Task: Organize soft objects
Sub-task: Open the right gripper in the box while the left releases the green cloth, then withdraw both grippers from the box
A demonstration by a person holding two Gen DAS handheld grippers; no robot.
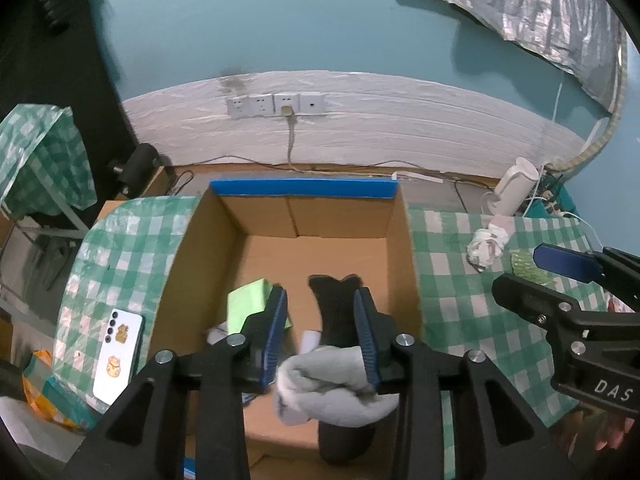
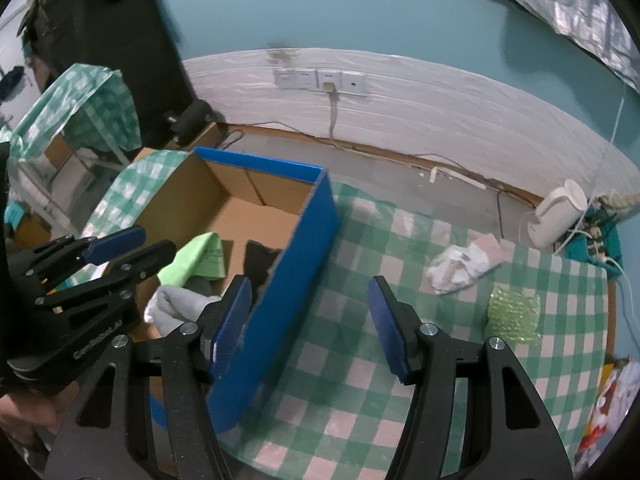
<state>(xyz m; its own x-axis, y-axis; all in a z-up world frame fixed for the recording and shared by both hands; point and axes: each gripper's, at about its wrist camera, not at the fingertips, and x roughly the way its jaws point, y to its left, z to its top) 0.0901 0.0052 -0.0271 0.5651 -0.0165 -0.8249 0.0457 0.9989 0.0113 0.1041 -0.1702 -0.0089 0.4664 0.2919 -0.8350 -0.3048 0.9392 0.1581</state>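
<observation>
A soft grey sock (image 1: 336,388) sags beneath the left gripper (image 1: 322,334), jaws released, over the corrugated cardboard box (image 1: 400,248), while the right gripper (image 2: 310,324) gapes empty above the glossy checked surface (image 2: 360,360).

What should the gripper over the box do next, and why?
Probably lift the left gripper clear. Its fingers look open, and the grey sock hangs low over the cardboard box beside the black sock and green cloth.
</observation>
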